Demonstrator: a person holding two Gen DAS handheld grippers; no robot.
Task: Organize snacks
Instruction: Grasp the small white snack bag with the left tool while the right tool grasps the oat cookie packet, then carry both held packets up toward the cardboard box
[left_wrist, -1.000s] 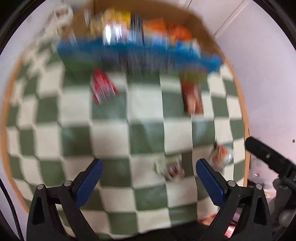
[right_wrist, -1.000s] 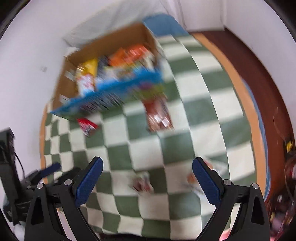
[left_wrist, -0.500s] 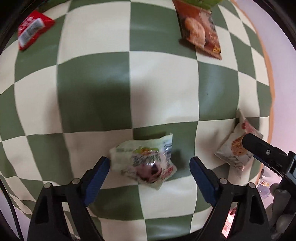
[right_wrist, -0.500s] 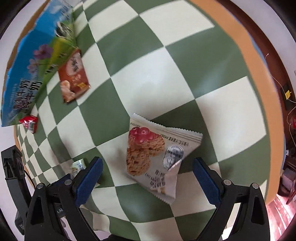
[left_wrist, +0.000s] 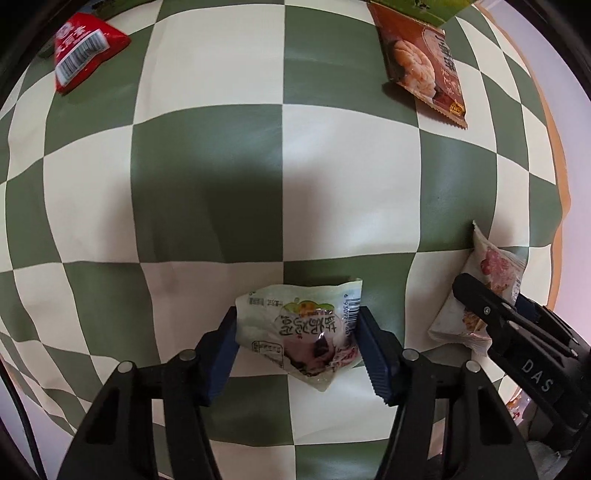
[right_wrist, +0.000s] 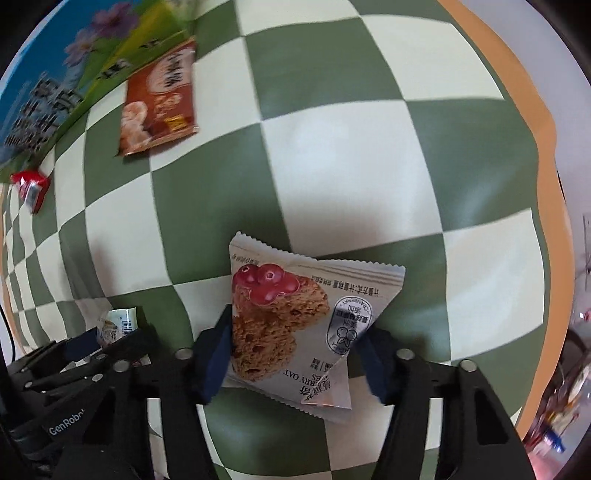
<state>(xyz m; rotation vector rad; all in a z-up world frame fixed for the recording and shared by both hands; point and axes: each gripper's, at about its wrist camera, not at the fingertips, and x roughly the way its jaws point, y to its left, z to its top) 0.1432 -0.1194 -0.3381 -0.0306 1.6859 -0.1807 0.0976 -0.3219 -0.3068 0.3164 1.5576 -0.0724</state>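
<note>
- Left tongs (left_wrist: 297, 349) pointed down at the checkered table (left_wrist: 207, 177), blue pads just drawn together onto a pale green snack packet (left_wrist: 301, 334); both pads pressing its crumpled sides.
- Packet lying on the near part of the green-and-cream cloth, straddling a cream and a green square, barcode edge toward the right pad.
- Right tongs (right_wrist: 291, 360) likewise aimed downward, jaws just drawn in around a silver cranberry oat cookie packet (right_wrist: 295, 325); left pad against the packet's edge, right pad at its narrowing lower corner, wrapper buckled between them.
- Cookie packet resting on the table, upper serrated edge pointing away from the tongs, printed berries and cookies facing up.
- In the left wrist view, the same cookie packet visible at the right edge, just beside the green packet's square, with black parts of the right tongs over it.
- In the right wrist view, a corner of the pale green packet visible at lower left, behind the black frame of the left tongs.
- Brown biscuit packet (right_wrist: 160, 99) lying flat farther up the table, well apart from both gripped packets, its top edge under or against a blue-and-green printed carton flap (right_wrist: 55, 96).
- Small red packet (left_wrist: 86, 50) at the far left of the table, barcode side up, near the carton.
- Orange-brown table rim (right_wrist: 528, 122) showing past the cloth on the right.
</note>
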